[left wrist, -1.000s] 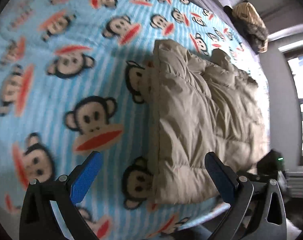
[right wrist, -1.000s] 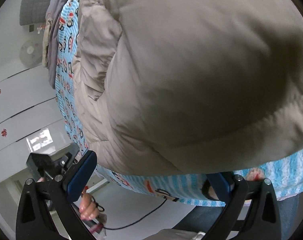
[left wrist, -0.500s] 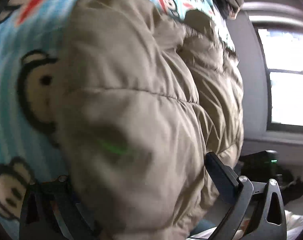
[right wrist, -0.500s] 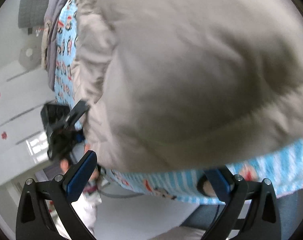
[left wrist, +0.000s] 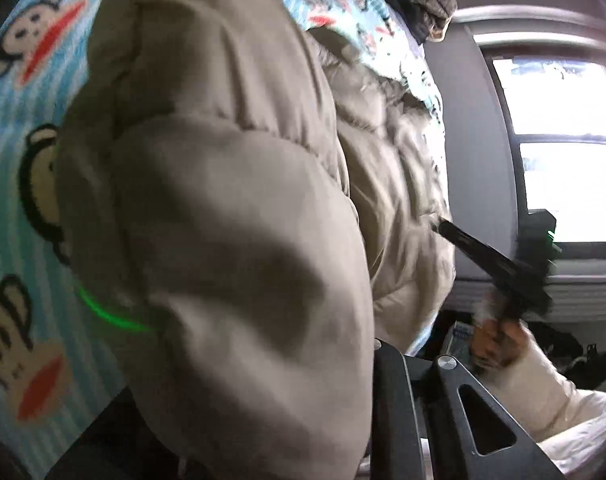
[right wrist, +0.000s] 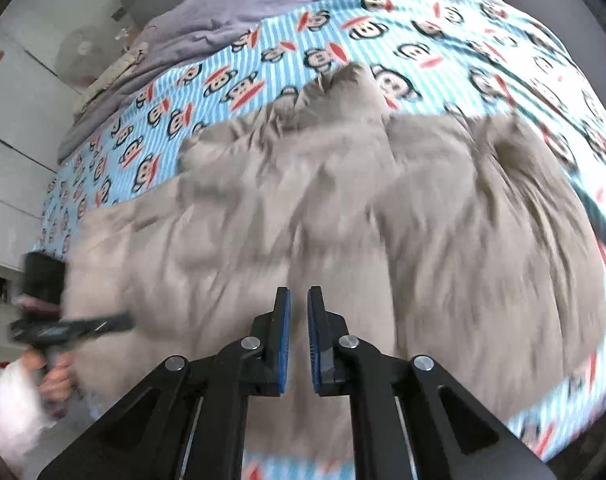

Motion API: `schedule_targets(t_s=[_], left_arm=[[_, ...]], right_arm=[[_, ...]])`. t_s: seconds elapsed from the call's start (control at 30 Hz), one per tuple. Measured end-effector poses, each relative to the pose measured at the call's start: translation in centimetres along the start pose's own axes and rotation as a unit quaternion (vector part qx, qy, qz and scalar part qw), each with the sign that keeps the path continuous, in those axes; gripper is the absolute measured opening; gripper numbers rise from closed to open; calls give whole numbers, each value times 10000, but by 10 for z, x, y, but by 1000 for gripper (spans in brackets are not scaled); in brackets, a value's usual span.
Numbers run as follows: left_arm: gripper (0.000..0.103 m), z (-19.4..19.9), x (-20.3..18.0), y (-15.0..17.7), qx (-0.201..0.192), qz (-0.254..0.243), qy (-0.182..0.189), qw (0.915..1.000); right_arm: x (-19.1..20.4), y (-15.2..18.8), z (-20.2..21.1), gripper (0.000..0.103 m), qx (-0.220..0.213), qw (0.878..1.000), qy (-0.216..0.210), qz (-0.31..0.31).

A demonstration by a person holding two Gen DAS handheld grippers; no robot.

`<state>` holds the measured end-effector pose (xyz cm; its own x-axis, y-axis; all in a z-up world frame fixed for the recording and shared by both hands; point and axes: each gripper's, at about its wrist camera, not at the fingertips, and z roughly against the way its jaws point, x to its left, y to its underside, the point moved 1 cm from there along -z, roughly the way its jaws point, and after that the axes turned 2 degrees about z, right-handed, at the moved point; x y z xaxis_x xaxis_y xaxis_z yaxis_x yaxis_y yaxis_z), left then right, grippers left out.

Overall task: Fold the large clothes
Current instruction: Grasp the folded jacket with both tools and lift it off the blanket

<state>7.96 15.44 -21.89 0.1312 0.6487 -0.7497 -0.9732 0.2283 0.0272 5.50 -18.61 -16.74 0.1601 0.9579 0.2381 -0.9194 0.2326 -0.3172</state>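
On the monkey-print bedspread (right wrist: 443, 28), from its centre toward six o'clock, lies the beige puffer jacket (right wrist: 343, 208), your right gripper (right wrist: 299, 300) nearly closed and empty above it, your left gripper (left wrist: 387, 364) buried against its hem, grip unclear, probably for lifting.

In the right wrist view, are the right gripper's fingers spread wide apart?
No, the right gripper has its blue-padded fingers nearly together, with only a narrow slit between them, above the beige puffer coat.
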Motion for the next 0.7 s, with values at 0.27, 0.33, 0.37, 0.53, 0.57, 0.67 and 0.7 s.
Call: schedule_targets(t_s=[0.27,0.33,0.37,0.53,0.57,0.67,0.7], left_arm=[[23,14,-111,8,-431,-278,85,9986],[23,7,-136,5,-453,-407,-90,9981],[23,4,-145,4,-461,-402,-73,9981],[23,-6,-179,-1,-451,-461,-330,9974],[23,-9,-186,-2,-434,-468,-410,9971],[23,-18,-210,-3,-363,-465,-592,9965],[23,-22,-220,0,-314,-480,-702,9959]], right_arm=[[2,-50,-84,8,261,9984,-497,73],[-2,-55,-103,5,561,9967,-589,-76],[-4,-56,-103,5,648,9958,-640,-130],[-22,-36,-47,5,640,9917,-1098,-215],[-26,-22,-32,5,650,9905,-1193,-224],[-32,22,-15,5,843,9848,-1489,-312],[-31,37,-18,5,977,9820,-1581,-347]])
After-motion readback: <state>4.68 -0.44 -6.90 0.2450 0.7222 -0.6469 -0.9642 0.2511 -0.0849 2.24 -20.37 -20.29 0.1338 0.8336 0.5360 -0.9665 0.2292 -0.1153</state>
